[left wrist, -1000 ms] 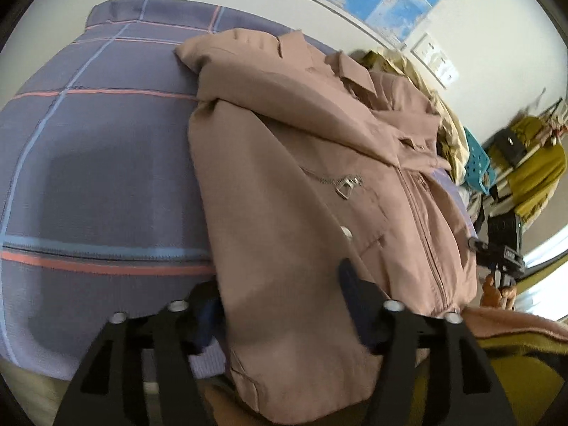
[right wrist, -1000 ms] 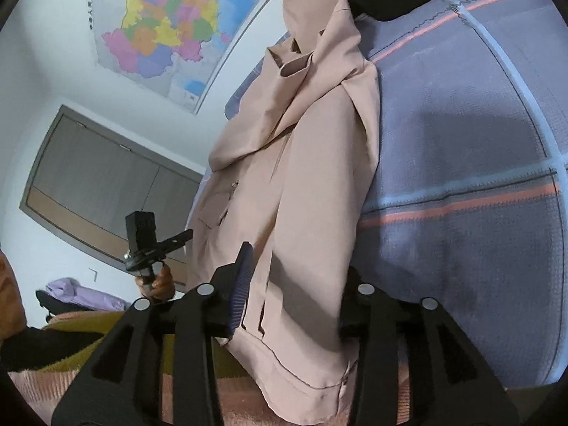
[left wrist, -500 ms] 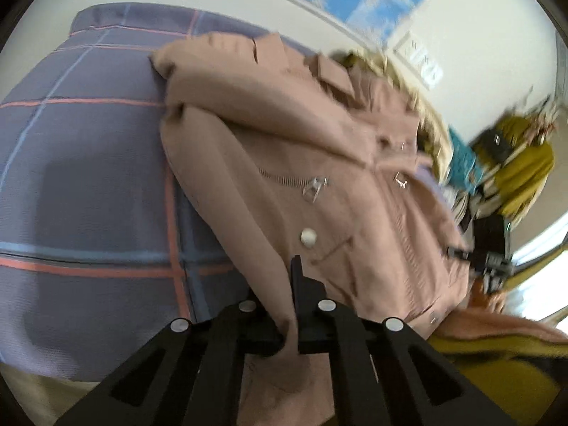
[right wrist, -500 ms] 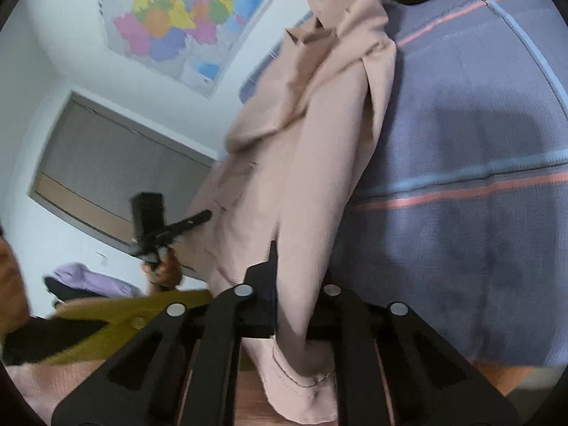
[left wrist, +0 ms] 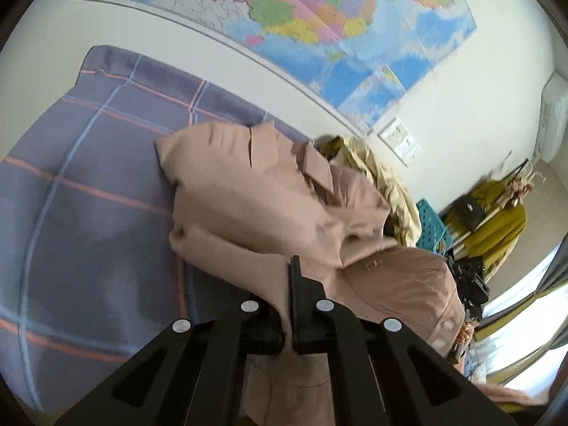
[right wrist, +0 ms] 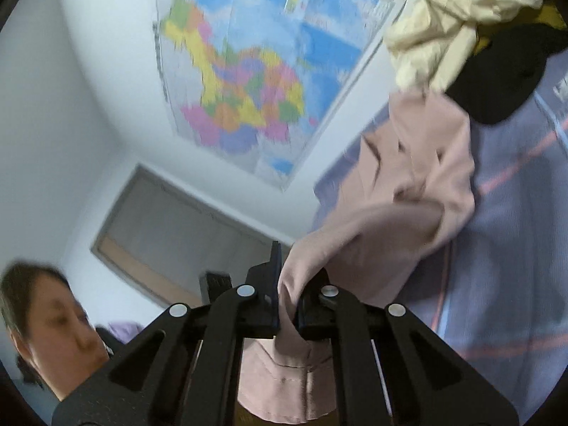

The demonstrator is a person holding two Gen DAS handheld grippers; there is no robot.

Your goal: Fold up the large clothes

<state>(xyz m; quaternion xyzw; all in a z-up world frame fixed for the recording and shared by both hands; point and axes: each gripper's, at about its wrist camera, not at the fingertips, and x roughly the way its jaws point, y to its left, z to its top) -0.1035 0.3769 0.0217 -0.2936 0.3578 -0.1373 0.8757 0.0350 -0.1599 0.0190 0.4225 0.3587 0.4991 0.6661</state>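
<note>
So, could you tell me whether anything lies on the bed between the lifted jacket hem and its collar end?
Nothing visible does. The pink jacket lies clear up to its collar; the heap of clothes sits beyond it.

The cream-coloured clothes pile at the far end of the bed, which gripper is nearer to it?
Right, probably. Both the right gripper and the left gripper are shut on the pink jacket's near hem; the cream pile lies beyond its collar, toward the right gripper's side.

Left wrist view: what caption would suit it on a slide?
The left tool pinches the hem of a pink jacket on a checked purple bedspread, below a wall map.
</note>
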